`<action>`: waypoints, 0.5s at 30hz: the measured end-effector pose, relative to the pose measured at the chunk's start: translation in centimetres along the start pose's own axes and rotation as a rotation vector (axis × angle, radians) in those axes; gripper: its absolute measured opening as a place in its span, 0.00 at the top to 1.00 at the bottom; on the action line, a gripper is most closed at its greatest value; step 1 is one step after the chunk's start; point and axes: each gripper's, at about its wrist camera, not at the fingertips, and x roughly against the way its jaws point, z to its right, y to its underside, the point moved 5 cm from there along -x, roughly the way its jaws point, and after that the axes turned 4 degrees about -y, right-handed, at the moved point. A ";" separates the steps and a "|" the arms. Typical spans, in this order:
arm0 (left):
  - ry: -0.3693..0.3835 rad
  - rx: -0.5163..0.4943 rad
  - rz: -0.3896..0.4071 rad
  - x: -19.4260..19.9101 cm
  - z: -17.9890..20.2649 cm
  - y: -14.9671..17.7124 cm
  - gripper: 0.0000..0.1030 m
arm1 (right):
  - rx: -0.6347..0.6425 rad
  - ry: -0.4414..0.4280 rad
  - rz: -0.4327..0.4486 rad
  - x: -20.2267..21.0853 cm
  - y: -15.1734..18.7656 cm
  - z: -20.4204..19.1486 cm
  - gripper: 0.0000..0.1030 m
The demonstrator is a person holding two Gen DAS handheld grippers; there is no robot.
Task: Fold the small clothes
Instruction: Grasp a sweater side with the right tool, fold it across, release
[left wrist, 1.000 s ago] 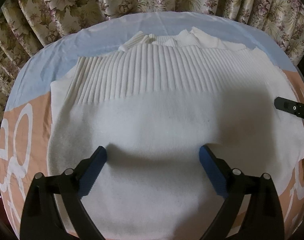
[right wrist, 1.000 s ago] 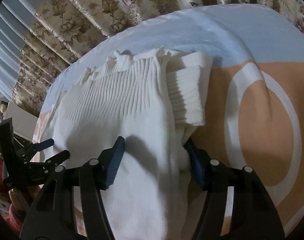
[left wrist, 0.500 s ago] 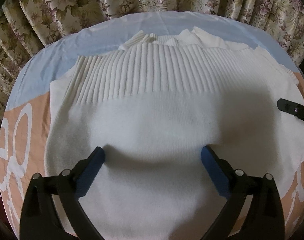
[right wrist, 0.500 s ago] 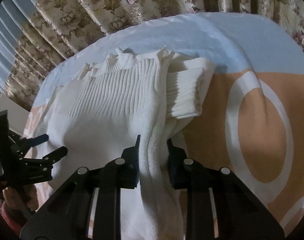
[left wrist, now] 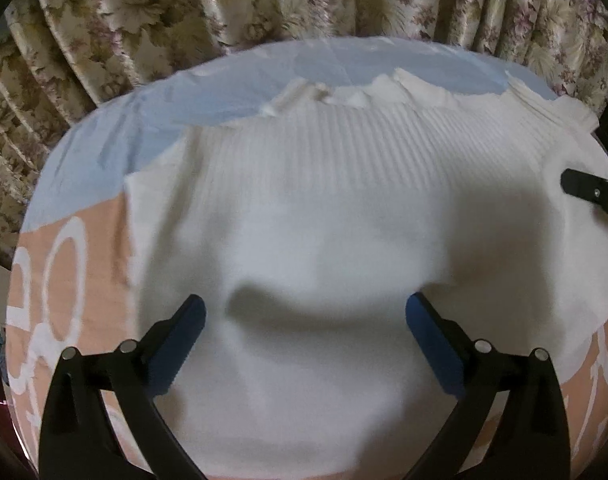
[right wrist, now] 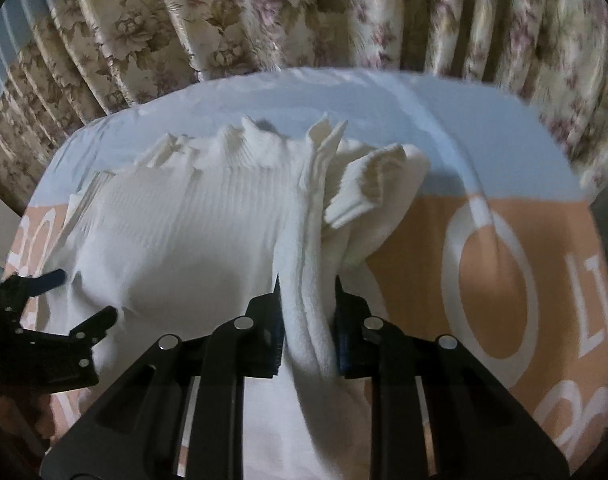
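A white knit sweater point(left wrist: 304, 208) with a ribbed upper band lies spread on the table. My left gripper point(left wrist: 304, 312) is open, its blue-padded fingers wide apart over the sweater's near middle. My right gripper point(right wrist: 307, 300) is shut on the sweater's right edge point(right wrist: 309, 240), a bunched fold of cloth raised between its pads. A ribbed sleeve cuff point(right wrist: 367, 192) lies folded just right of that fold. The right gripper's finger point(left wrist: 591, 192) shows at the right edge of the left wrist view; the left gripper point(right wrist: 64, 300) shows at the left of the right wrist view.
The table is covered by a cloth point(right wrist: 503, 240) of pale blue and orange with white letters. Floral curtains point(left wrist: 264, 4) hang close behind the table's far edge.
My right gripper closed on the sweater's right edge and has lifted it, bunching the cloth. My left gripper stayed open and pulled back slightly.
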 end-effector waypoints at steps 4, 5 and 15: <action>0.007 -0.008 0.019 1.1 -3.7 0.8 0.02 | 0.054 0.006 0.012 0.2 -1.2 -4.4 0.81; 0.001 -0.012 0.027 1.3 -4.6 1.0 0.02 | 0.069 0.005 0.014 0.2 -1.5 -5.7 0.81; -0.069 0.075 0.053 2.3 -15.0 3.1 0.02 | 0.250 -0.039 -0.033 -2.9 -2.7 -19.6 0.82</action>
